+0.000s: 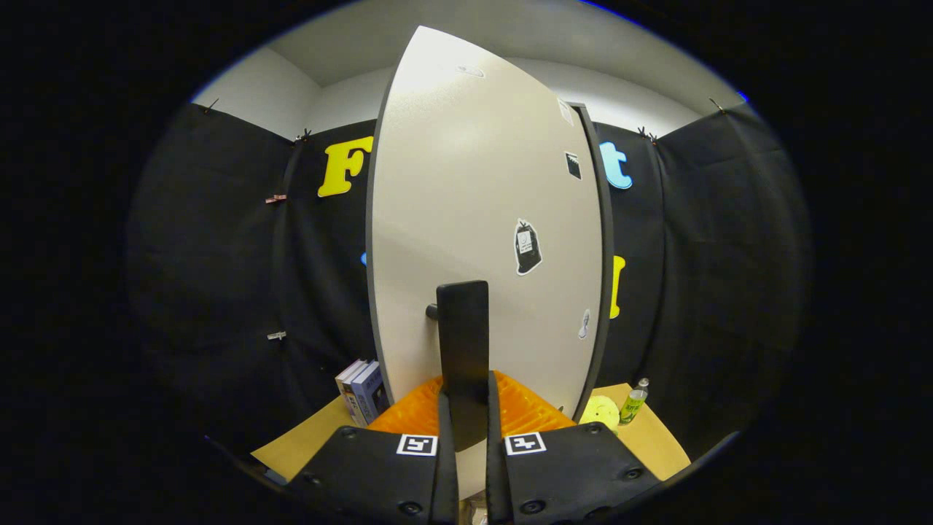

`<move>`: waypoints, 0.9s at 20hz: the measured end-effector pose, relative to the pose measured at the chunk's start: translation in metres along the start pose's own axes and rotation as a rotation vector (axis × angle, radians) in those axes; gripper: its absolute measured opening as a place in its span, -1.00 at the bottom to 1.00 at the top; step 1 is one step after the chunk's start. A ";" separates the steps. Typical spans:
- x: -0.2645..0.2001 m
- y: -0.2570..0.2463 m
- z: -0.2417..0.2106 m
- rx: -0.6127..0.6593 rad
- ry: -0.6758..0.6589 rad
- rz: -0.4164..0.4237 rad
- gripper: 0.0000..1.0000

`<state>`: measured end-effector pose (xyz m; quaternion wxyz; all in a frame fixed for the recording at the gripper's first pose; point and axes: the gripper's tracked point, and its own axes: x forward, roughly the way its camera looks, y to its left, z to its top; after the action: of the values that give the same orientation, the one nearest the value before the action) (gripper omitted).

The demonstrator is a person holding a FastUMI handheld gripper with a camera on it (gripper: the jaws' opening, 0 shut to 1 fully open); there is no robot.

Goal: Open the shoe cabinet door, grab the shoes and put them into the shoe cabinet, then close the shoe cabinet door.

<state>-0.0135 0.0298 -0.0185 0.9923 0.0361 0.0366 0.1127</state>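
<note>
Jaws: gripper (466,415) fingers nearly closed, both pressing the flat black door handle (462,343) between them.
Door: tall white cabinet door (481,219), stickered, carrying that handle.
Books: left of door (362,390).

Cabinet door (481,219) stands upright directly ahead, its handle (462,350) rising between the two fingers of the gripper (471,430), which close on it. Books (362,390) stand on the table (306,437) left of the door (against the booth wall). Right of the door: a ball (599,412), with a small bottle (633,402) just beside it.
</note>
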 end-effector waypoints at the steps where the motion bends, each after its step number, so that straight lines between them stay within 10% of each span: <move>1: -0.007 -0.009 0.000 0.000 0.001 -0.014 -0.62; 18: -0.041 -0.125 0.012 0.017 -0.028 -0.105 -0.71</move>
<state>-0.0243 -0.1017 -0.0140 0.9969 0.0441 0.0255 0.0595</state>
